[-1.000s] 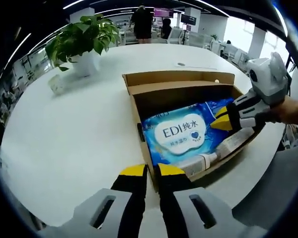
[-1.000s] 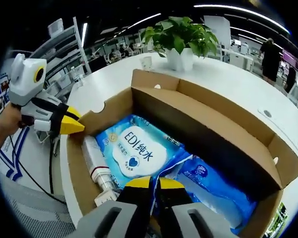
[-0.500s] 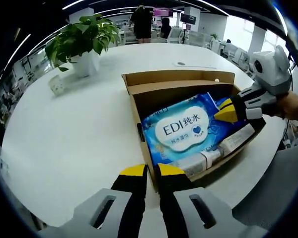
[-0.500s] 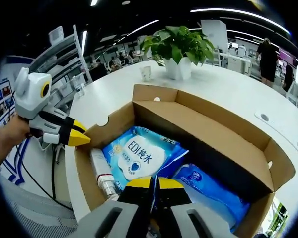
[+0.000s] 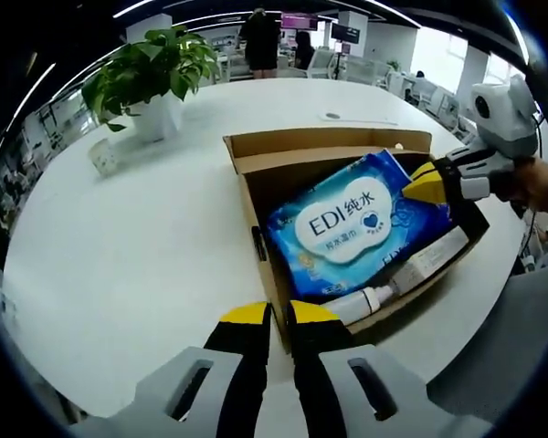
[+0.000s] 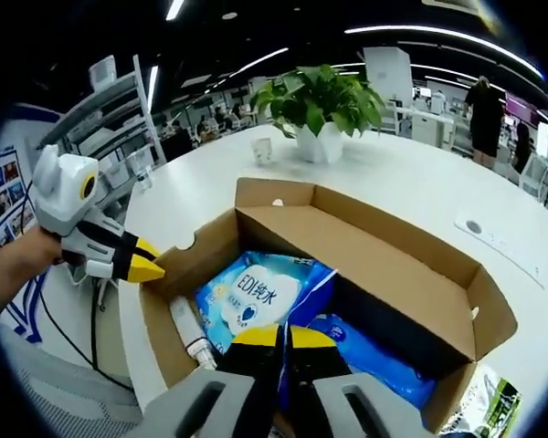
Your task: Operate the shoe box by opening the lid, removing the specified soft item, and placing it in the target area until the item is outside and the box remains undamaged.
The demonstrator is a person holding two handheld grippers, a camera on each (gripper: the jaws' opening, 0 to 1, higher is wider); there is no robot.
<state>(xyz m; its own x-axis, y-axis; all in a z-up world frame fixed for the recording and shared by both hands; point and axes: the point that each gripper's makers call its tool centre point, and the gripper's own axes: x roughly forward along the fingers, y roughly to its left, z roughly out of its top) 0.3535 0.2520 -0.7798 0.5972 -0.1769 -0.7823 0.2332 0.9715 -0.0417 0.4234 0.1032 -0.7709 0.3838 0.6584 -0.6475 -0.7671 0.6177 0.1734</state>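
The wipes pack (image 5: 347, 228) has risen, tilting out of the shoe box (image 5: 256, 151), pinched by the right tool (image 6: 274, 339). The left tool (image 5: 272, 315), jaws closed on nothing, steadies the box's near wall; removal is underway.

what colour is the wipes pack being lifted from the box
Blue with a white label, the wipes pack shows best in the left gripper view.
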